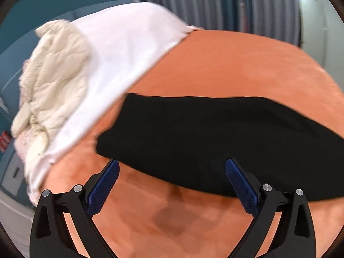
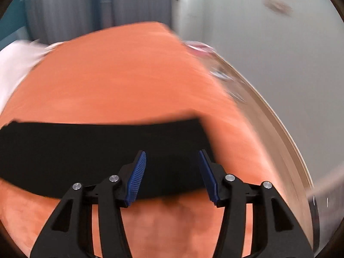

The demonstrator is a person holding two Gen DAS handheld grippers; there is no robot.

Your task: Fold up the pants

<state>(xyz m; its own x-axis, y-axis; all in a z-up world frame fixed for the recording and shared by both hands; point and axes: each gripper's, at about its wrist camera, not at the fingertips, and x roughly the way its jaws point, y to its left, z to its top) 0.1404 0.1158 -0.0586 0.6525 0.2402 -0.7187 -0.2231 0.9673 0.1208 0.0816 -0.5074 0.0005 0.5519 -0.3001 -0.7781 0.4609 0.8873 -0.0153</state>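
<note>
The black pants [image 1: 215, 137] lie folded into a long flat band on the orange cover [image 1: 236, 64]. My left gripper [image 1: 172, 163] is open and empty, its blue pads just in front of the near edge at the band's left end. In the right wrist view the pants [image 2: 86, 150] stretch from the left edge to the centre. My right gripper [image 2: 172, 153] is open and empty above the band's right end. That view is blurred by motion.
A white sheet [image 1: 120, 64] and a cream quilted cloth [image 1: 51, 81] lie heaped on the left of the orange cover [image 2: 129, 75]. Grey curtains [image 1: 204, 0] hang behind. The bed's right edge [image 2: 268, 116] drops off beside a pale wall.
</note>
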